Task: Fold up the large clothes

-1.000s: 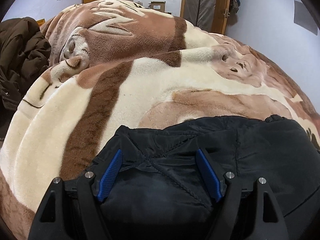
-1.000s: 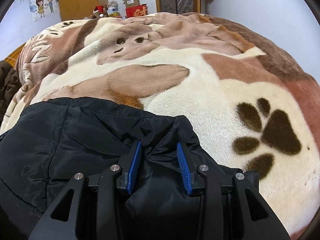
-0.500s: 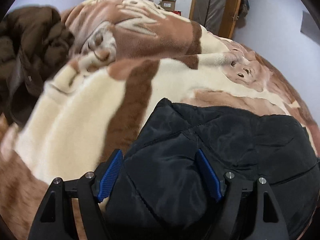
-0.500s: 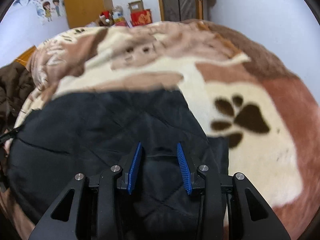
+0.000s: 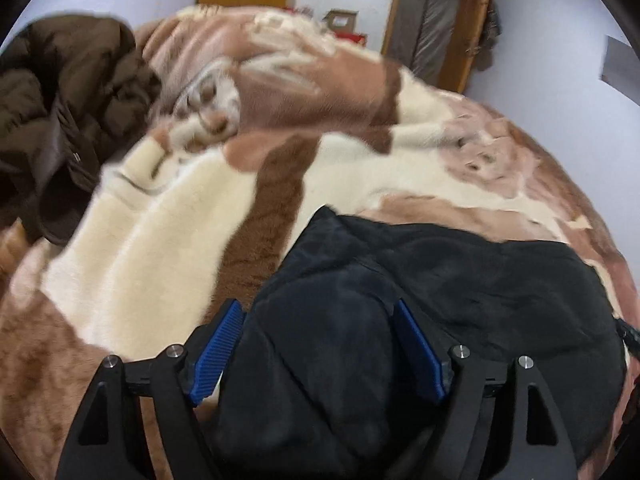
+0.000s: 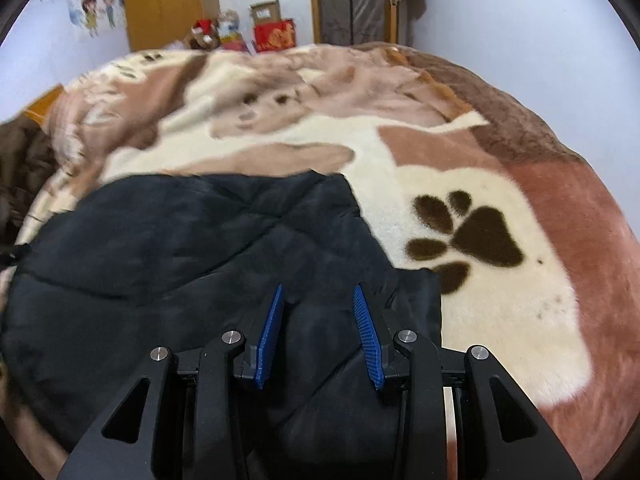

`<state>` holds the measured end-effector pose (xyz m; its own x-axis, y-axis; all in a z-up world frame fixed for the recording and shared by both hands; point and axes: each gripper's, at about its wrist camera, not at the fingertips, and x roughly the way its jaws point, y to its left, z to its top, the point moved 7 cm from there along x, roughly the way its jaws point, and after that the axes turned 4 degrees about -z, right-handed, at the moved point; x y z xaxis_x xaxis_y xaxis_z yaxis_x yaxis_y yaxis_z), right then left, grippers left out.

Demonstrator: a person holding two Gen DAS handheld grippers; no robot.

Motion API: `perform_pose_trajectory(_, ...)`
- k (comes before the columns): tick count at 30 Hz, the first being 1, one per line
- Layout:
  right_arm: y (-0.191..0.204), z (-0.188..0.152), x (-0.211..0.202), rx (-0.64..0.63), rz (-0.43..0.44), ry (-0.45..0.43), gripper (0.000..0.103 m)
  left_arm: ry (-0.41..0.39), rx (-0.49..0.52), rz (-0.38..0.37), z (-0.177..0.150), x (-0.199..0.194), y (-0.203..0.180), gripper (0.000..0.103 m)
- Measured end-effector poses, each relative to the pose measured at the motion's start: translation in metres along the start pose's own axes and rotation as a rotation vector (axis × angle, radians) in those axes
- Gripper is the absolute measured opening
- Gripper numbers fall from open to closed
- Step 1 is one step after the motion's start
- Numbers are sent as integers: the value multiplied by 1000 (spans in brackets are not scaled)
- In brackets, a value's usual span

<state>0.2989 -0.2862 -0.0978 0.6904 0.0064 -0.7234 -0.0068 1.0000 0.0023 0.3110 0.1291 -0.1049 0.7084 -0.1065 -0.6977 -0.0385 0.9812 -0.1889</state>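
The left gripper is standing with its blue pads set wide, and a thick puffy fold of the black jacket is filling the whole gap between them, bulging against both pads, so it is clamped on that bulky fold. The right gripper is standing with its blue pads much closer together, and a narrower bunch of the same black jacket is pinched between them, the cloth pressing on both inner faces. In both views the quilted jacket is spreading outward from the grippers across the bed, with its far edge lying on the plush blanket and its stitched seams running across the padded panels; a small dark tab is sticking out at the jacket's edge in each view, though it is too blurred to name. The blanket, cream and brown with animal figures, is showing a dark paw print just beside the jacket's right corner. A brown padded coat is lying heaped well apart from the jacket, at the far left of the bed. Beyond the bed, a wooden wardrobe, a red box with a cardboard box on top, and a wall sticker of two cartoon children are standing against the pale wall.
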Motion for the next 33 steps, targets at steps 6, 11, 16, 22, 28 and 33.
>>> perform_pose_trajectory(6,16,-46,-2,-45,11,79,37,5,63,-109,-40,-34,-49,78)
perform_pose_trajectory(11,18,-53,18,-49,10,113,37,75,71,-75,-66,-4,-60,72)
perform_pose_trajectory(16,20,-43,5,-45,-18,168,37,104,66,-71,-55,-12,-63,29)
perform_pose_trajectory(22,41,-13,-36,-24,46,5,37,32,123,-166,-35,-37,-107,29)
perform_pose_trajectory(28,47,-26,22,-53,40,129,39,113,149,-150,-47,15,-127,29)
perform_pose_trajectory(33,46,-33,31,-66,34,122,39,119,165,-129,-48,23,-133,29)
